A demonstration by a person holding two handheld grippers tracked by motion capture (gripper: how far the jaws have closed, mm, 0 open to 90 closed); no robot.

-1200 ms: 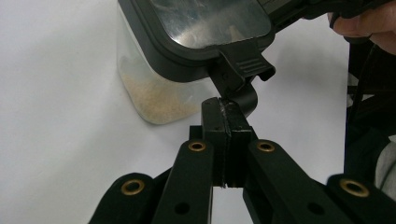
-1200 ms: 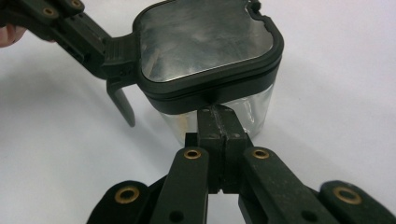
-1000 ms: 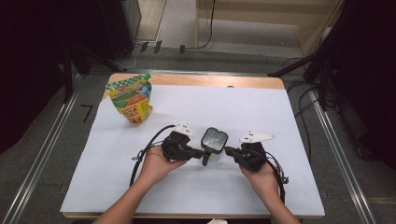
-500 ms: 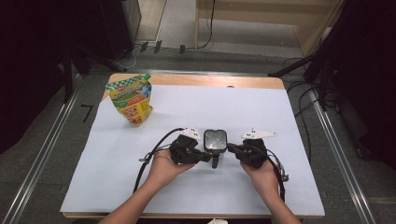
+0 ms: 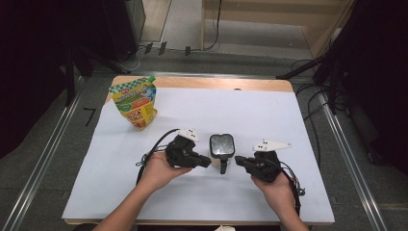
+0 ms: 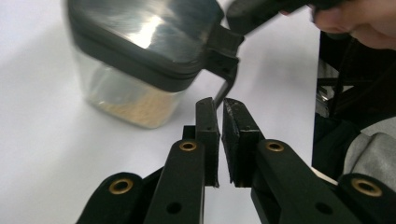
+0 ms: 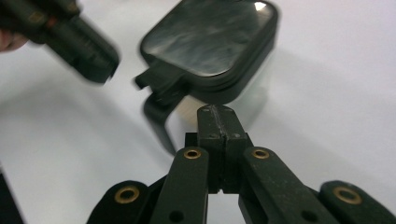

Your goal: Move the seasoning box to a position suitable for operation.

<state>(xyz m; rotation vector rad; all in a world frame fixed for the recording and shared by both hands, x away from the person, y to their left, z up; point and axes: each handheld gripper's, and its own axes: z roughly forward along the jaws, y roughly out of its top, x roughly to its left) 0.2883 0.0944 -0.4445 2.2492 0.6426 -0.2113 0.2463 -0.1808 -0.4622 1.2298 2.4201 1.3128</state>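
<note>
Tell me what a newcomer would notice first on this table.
The clear jar with a dark lid and handle stands mid-table, between the left gripper and the right gripper. A bright yellow-green pouch stands at the far left corner of the white table cover.

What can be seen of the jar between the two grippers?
The jar is squarish, with clear walls, a black-rimmed glossy lid and a black handle hanging from a lid clasp. A pale brown grainy layer lies at its bottom. It stands upright on the white table, lid on. Neither gripper clearly touches it.
</note>
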